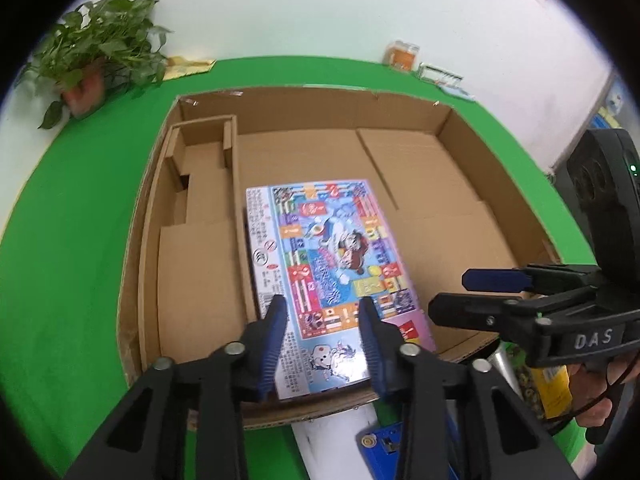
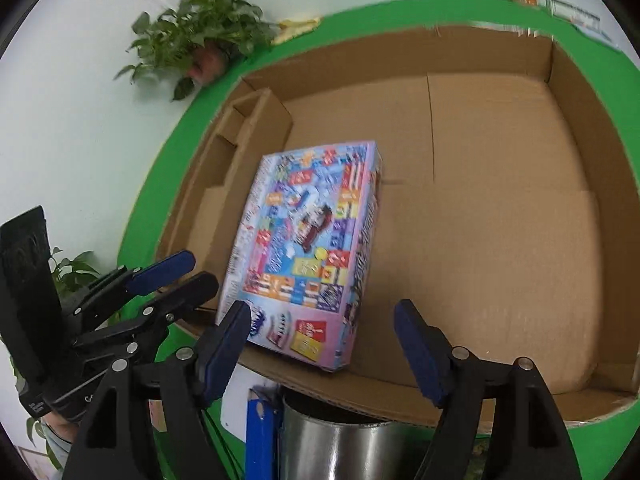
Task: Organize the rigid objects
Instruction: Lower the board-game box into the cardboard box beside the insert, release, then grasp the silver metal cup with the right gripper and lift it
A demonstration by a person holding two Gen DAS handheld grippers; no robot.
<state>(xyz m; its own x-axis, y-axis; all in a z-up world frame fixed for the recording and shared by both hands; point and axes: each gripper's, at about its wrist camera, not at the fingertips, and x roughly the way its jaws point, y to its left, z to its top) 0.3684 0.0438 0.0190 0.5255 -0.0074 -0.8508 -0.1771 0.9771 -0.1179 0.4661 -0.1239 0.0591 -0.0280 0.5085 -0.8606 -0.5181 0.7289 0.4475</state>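
Both grippers point down and forward, side by side and near each other. The left gripper (image 1: 322,344) has black arms and blue pads (image 1: 276,340). Its jaws stand a little way apart and press on nothing. The right gripper (image 2: 322,350) has its jaws much wider apart, and its blue pads (image 2: 418,354) also touch nothing. Seen from the left, the right gripper reaches in from the side with its two fingers stacked one above the other. A hand (image 1: 592,396) holds its black handle from below.
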